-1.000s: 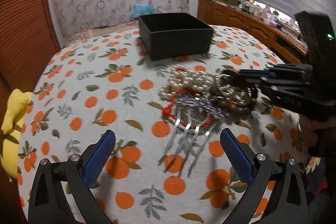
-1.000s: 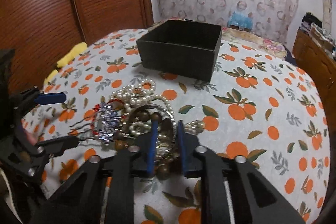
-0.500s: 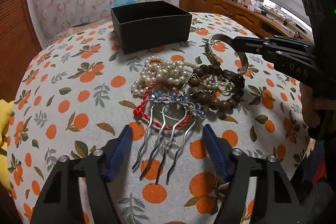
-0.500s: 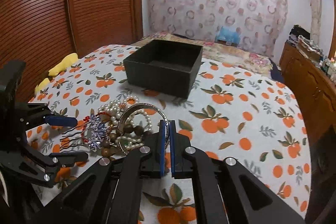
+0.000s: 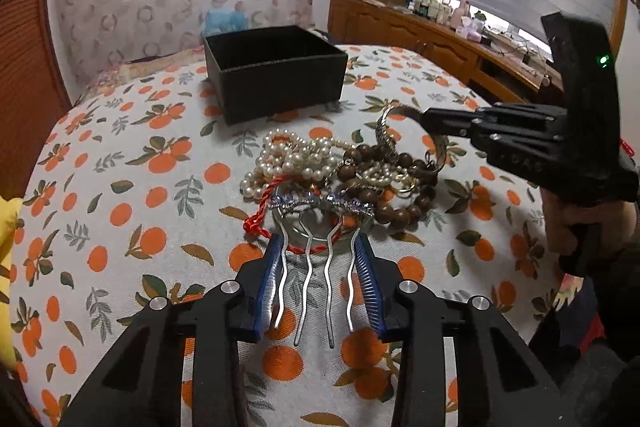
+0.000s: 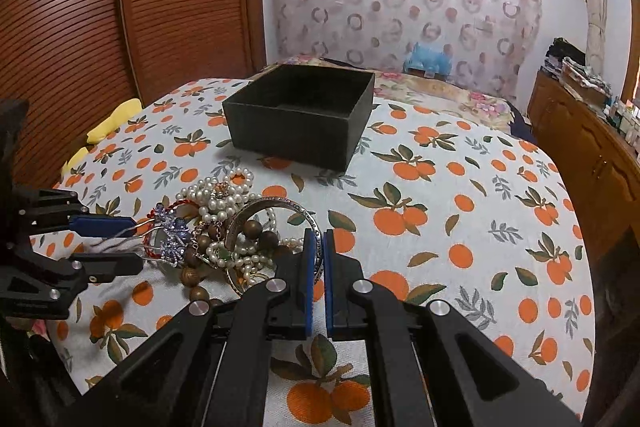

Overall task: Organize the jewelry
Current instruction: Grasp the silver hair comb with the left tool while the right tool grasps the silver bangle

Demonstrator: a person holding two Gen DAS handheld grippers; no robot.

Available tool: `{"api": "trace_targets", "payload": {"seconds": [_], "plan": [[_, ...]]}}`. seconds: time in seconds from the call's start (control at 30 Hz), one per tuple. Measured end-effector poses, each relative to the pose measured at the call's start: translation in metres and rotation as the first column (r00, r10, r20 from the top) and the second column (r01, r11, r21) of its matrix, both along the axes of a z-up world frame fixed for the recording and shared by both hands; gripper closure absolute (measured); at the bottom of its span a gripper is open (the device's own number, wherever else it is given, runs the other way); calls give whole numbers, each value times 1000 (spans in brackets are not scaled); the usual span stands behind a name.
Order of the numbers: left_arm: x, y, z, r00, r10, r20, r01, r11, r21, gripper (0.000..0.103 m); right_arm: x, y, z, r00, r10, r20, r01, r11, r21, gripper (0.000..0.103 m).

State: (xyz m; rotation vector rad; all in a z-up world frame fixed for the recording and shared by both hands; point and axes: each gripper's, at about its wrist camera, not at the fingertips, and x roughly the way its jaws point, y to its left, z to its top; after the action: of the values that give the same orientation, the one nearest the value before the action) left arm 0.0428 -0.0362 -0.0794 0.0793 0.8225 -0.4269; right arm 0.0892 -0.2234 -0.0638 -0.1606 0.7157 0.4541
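Currently, the left gripper (image 5: 318,251) sits at the lower centre of the left wrist view, its blue pads (image 5: 267,277) set narrowly on either side of the four wavy prongs of the hair comb (image 5: 316,227). The outer prongs lie just beside or against the pads; firm contact cannot be told. The comb's jewelled blue head points up-frame and rests on the jewelry pile (image 5: 340,175), where a pearl strand (image 5: 292,157), a brown wooden bead bracelet (image 5: 404,187) and a red cord (image 5: 264,203) are tangled together.

The right gripper (image 6: 318,259) occupies the lower centre of the right wrist view. Its jaws are nearly closed and clamp the rim of the silver bangle (image 6: 276,211). The bangle stands tilted, its far arc over the beads at centre left of the frame.

A black open-top box (image 6: 300,119) stands on the orange-print cloth (image 6: 460,207), up-frame of the pile and apart from it.
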Motion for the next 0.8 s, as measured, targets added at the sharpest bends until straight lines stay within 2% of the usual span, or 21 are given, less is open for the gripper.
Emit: {"api": "trace_targets", "payload": {"seconds": [0.13,0.8], "plan": [[-1,2,4,1000,-7,4,7,999,-33,68,0,0,0,1000,0,1,0,1000,-1,98],[8,-1,27,997,-16,70,18,999,-32,68,6,0,2,1000,-2,5,2,1000,-9,98]]}}
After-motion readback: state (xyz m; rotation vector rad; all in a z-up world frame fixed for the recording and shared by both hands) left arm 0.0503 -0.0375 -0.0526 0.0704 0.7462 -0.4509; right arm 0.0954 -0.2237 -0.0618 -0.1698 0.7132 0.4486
